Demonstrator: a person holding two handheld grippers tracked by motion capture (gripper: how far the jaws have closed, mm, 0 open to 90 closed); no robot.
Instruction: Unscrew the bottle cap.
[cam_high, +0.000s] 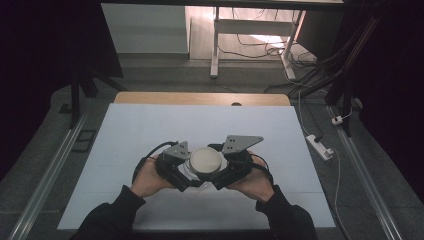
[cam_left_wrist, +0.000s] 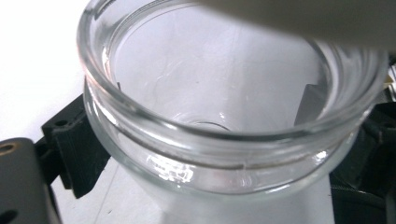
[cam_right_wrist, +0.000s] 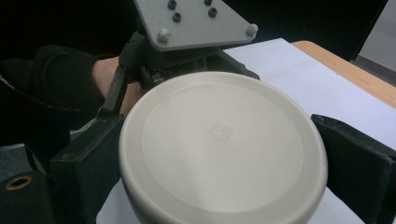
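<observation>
A clear glass jar (cam_left_wrist: 224, 140) stands with its wide mouth uncovered in the left gripper view. My left gripper (cam_high: 181, 172) is shut on the jar, a black jaw pressed against each side below the rim. A round cream lid (cam_right_wrist: 219, 144) sits between the two jaws of my right gripper (cam_high: 226, 172), which is shut on its edge. In the high view the lid (cam_high: 205, 161) hovers just above the jar, between both hands near the table's front middle. The lid's blurred edge (cam_left_wrist: 308, 18) crosses the top of the left gripper view, over the jar's far rim.
A white sheet (cam_high: 150, 130) covers the wooden table (cam_high: 200, 98). Beyond the far edge stand a white desk frame (cam_high: 216, 45) and loose cables on the floor. A power strip (cam_high: 320, 146) lies off the table's right side.
</observation>
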